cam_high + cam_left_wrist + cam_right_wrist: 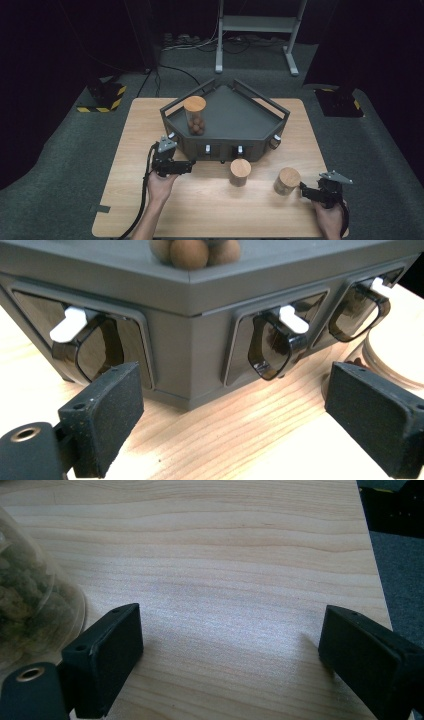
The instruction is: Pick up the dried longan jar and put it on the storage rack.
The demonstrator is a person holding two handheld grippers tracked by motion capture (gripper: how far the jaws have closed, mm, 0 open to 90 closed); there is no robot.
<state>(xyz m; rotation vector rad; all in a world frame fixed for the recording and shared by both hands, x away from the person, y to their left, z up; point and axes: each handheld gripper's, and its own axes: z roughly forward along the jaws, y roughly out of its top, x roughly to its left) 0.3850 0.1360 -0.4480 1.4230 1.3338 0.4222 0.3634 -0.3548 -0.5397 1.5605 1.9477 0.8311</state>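
Item: dark grey angular plastic tray (260, 132) on pale wooden table (210, 205), holding clear jar of brown balls with wooden lid (194, 116).

Left gripper (175, 166): jaws wide apart, empty, just before tray's front corner.

Right gripper (312, 192): jaws wide apart, empty, beside clear wood-lidded jar of greenish pieces (286, 181).

Third wood-lidded jar (240, 172): against tray front.

Risk: jaw clipping a white-tabbed latch (292, 320) or toppling nearby jar.
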